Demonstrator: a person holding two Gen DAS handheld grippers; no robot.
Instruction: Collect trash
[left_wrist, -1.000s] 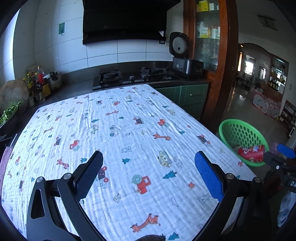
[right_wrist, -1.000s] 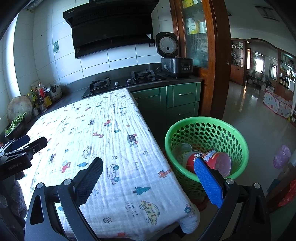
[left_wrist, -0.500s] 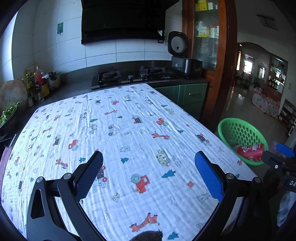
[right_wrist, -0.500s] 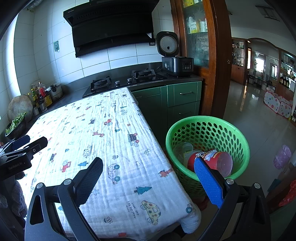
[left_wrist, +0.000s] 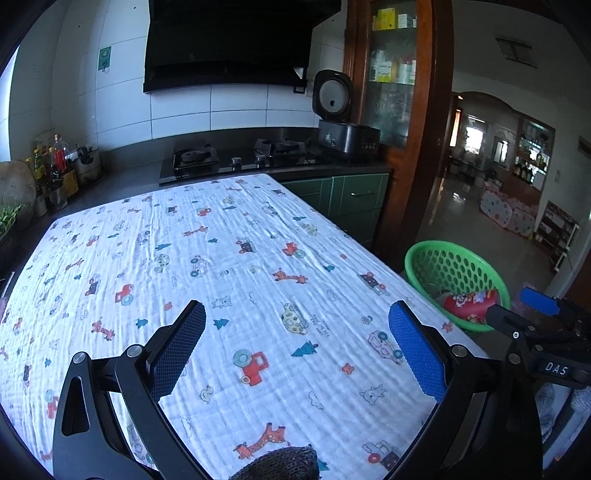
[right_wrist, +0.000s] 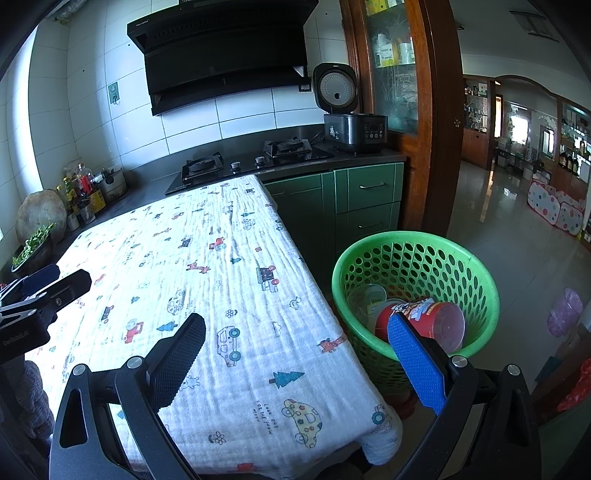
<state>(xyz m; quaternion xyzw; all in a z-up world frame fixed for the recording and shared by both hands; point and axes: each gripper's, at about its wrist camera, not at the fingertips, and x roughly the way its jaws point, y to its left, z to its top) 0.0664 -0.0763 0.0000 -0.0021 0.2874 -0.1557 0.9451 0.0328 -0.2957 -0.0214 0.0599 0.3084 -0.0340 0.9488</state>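
A green perforated basket (right_wrist: 413, 254) stands on the floor off the table's right edge; it also shows in the left wrist view as the basket (left_wrist: 454, 266). Inside lie a red printed cup (right_wrist: 424, 317) on its side and a clear plastic cup (right_wrist: 365, 299); the red cup (left_wrist: 467, 304) shows from the left too. My left gripper (left_wrist: 295, 347) hovers open over the patterned cloth (left_wrist: 221, 266) with nothing between its fingers. My right gripper (right_wrist: 295, 354) is open above the table's near right corner, beside the basket, holding nothing.
A dark counter with a gas hob (right_wrist: 251, 162), a rice cooker (right_wrist: 351, 122) and green cabinets (right_wrist: 354, 199) runs behind the table. Bottles and jars (right_wrist: 85, 188) crowd the back left. The other gripper (right_wrist: 40, 295) shows at the left edge. Tiled floor (right_wrist: 517, 236) spreads right.
Both views have shifted slightly, as if the grippers rose and drew back a little. Both stay open and empty; the basket's contents have not moved.
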